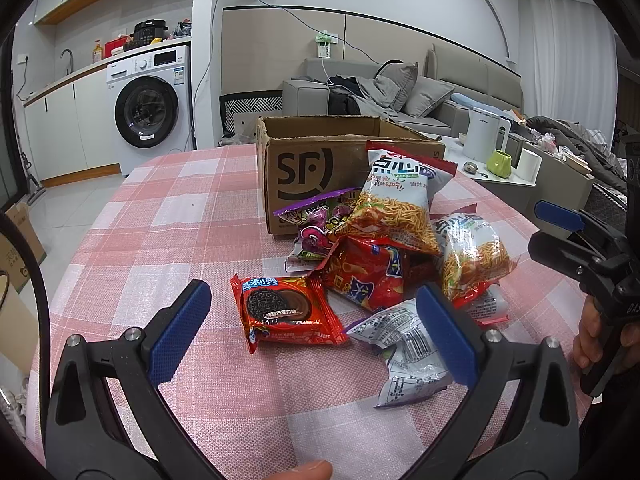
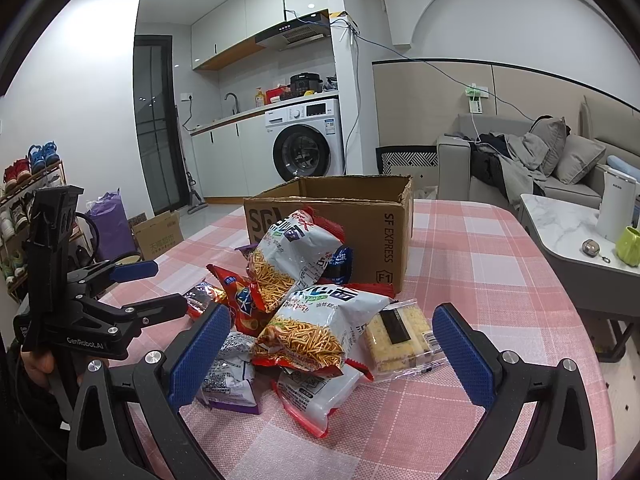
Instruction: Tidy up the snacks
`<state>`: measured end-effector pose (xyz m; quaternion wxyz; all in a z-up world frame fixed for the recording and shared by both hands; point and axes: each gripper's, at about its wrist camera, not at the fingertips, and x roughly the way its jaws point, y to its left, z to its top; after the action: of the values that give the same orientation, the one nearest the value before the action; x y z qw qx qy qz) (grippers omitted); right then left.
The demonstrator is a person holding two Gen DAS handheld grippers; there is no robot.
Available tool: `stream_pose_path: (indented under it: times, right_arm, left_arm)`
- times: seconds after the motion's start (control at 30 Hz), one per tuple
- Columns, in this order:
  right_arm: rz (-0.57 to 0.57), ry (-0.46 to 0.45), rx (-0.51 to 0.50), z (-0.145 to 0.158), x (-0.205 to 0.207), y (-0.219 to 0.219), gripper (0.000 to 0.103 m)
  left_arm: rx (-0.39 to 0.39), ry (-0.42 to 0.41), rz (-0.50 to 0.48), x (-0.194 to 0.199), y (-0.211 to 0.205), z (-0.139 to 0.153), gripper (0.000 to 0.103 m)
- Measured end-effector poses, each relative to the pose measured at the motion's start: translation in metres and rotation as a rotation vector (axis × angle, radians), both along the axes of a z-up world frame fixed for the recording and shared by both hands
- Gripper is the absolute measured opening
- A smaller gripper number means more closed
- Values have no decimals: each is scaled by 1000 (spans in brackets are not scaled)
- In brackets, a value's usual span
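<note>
Snack packets (image 1: 380, 248): light, crinkly, slippery foil, contents crushable; pinch at sealed edge, I judge. Heaped on checked tabletop (image 1: 160, 216) against open cardboard box (image 1: 312, 168). Oreo pack (image 1: 286, 312) lies flat, nearest left gripper (image 1: 314, 320), fingers wide, empty. Right gripper (image 2: 332, 356) likewise spread, empty.

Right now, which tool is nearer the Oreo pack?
Left. The left tool is open with the Oreo pack between its fingers on the table. The right tool is open farther off, over the noodle-snack bags.
</note>
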<state>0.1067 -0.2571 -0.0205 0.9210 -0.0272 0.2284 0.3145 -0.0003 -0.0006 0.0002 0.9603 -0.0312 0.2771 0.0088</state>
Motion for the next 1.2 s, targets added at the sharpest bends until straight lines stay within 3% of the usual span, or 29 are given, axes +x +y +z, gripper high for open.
stream_pose_path:
  times: [1.2]
  right_arm:
    - [-28,11,-10,-1,1,0,103]
  left_arm:
    - [9,-1,-4,-3,-3,3,102]
